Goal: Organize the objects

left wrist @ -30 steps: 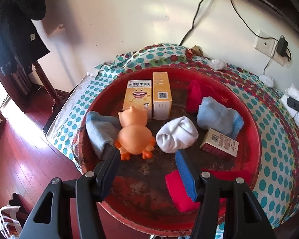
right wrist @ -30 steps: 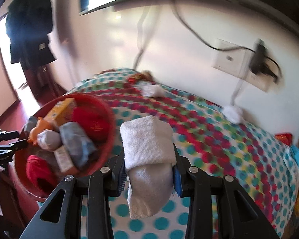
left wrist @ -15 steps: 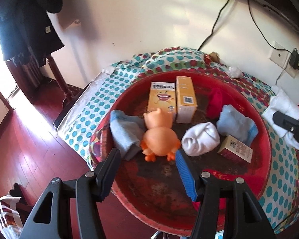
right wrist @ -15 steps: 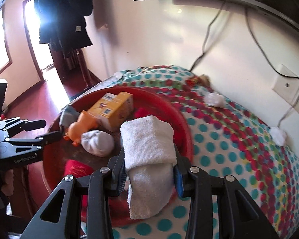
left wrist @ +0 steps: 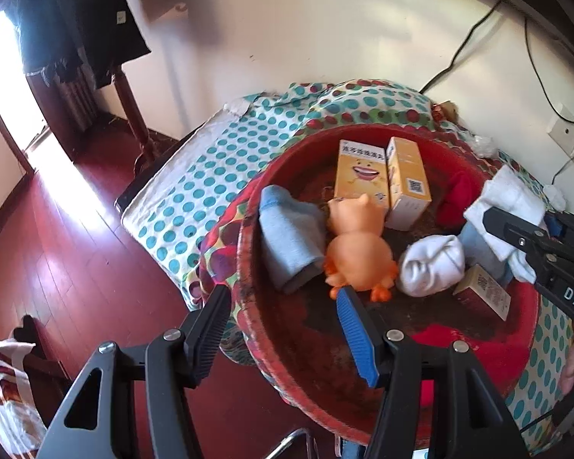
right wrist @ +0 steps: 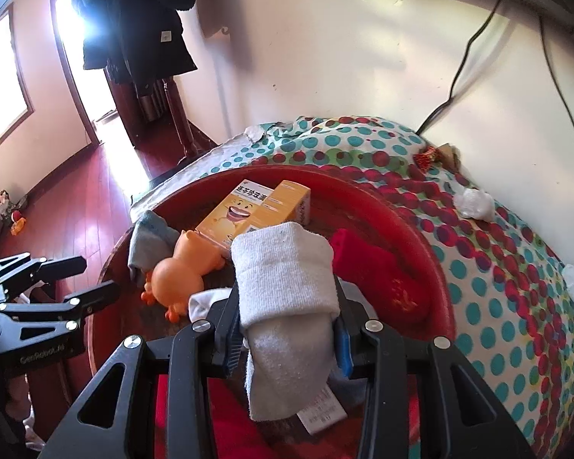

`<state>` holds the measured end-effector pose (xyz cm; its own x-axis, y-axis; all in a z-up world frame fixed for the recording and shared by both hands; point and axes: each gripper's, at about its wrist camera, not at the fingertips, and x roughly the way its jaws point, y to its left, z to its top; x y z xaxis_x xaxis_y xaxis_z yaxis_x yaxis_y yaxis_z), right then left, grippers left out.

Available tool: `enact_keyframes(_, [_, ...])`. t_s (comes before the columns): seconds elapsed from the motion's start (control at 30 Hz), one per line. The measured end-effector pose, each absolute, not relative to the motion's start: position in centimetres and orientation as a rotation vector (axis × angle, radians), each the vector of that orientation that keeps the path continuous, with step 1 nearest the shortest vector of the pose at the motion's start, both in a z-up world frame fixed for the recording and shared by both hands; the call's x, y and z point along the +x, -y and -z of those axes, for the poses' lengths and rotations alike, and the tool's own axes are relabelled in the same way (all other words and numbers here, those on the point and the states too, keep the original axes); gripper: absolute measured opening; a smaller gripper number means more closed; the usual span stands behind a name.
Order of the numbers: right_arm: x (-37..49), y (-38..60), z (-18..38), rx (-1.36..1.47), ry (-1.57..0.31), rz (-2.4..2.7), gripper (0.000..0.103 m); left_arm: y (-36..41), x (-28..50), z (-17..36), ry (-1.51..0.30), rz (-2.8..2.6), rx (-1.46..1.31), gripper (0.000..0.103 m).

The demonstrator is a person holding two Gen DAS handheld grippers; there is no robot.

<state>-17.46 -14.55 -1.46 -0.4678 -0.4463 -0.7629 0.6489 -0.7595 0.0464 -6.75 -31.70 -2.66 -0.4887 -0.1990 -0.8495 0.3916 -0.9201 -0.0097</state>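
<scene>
Sock roll (right wrist: 287, 290), white, soft and light: your right gripper (right wrist: 287, 329) pinches its middle above the red basin (right wrist: 421, 229); keep hold there. Left gripper (left wrist: 283, 321) fingers gape empty.

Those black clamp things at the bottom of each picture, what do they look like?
Both are black plastic frames with triangular cut-outs and silver screws. Left gripper: one ribbed black pad, one blue. Right gripper: same build, blue pad showing. White lettering marks each body.
</scene>
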Motion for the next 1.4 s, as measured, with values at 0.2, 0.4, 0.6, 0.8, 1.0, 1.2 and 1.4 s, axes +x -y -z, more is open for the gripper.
enact_keyframes(0.2, [-18.3,16.0,2.2,1.072,-0.346,2.222,0.038,32.3,-6.7,3.1,-0.296,2.402,1.36,0.059])
enact_keyframes(0.4, [-18.6,16.6,3.0,1.097,-0.341,2.216,0.038,32.1,-6.8,3.2,-0.277,2.397,1.362,0.059])
enact_keyframes(0.6, [-18.0,16.8,3.1,1.091,-0.355,2.22,0.043,31.2,-6.7,2.7,-0.26,2.442,1.334,0.059])
enact_keyframes(0.8, [-16.8,16.4,2.2,1.063,-0.364,2.231,0.069,30.5,-6.8,2.4,-0.215,2.45,1.315,0.059])
enact_keyframes(1.0, [-14.7,15.1,0.4,1.035,-0.386,2.273,0.102,30.2,-6.8,2.2,-0.212,2.462,1.319,0.059])
enact_keyframes(1.2, [-12.7,13.0,-0.3,1.106,-0.41,2.302,0.103,29.4,-6.8,1.9,-0.176,2.477,1.323,0.059])
enact_keyframes(1.4, [-11.7,10.9,0.1,1.273,-0.369,2.323,0.103,28.2,-6.7,1.4,-0.125,2.494,1.311,0.059])
